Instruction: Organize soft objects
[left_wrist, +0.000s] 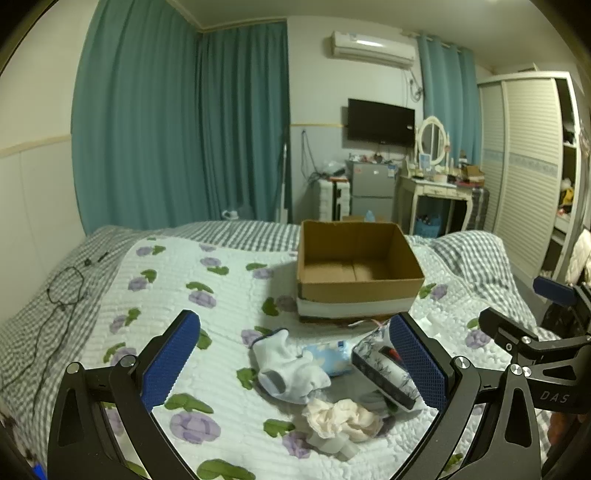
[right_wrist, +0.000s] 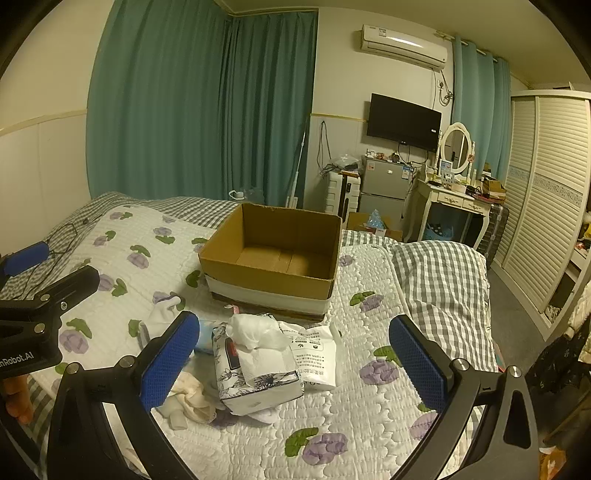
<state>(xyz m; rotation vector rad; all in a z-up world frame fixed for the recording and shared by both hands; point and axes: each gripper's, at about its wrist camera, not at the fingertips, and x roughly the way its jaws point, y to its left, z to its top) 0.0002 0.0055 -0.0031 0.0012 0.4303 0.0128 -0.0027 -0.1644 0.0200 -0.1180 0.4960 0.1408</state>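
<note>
An empty cardboard box (left_wrist: 356, 266) stands on the bed; it also shows in the right wrist view (right_wrist: 273, 254). In front of it lies a pile of soft things: a white sock (left_wrist: 286, 365), a light blue packet (left_wrist: 328, 356), a floral tissue pack (left_wrist: 384, 369) (right_wrist: 255, 369) with tissue sticking out, a cream crumpled cloth (left_wrist: 340, 415) (right_wrist: 192, 398) and a white printed packet (right_wrist: 317, 350). My left gripper (left_wrist: 295, 369) is open, above the pile. My right gripper (right_wrist: 291, 365) is open, above the tissue pack. Neither holds anything.
The bed has a floral quilt (left_wrist: 207, 332) over a grey checked sheet (right_wrist: 443, 280). A black cable (left_wrist: 59, 291) lies at the bed's left. Beyond are teal curtains, a small fridge (left_wrist: 371, 188), a dressing table (left_wrist: 436, 192) and a wardrobe (right_wrist: 546, 206).
</note>
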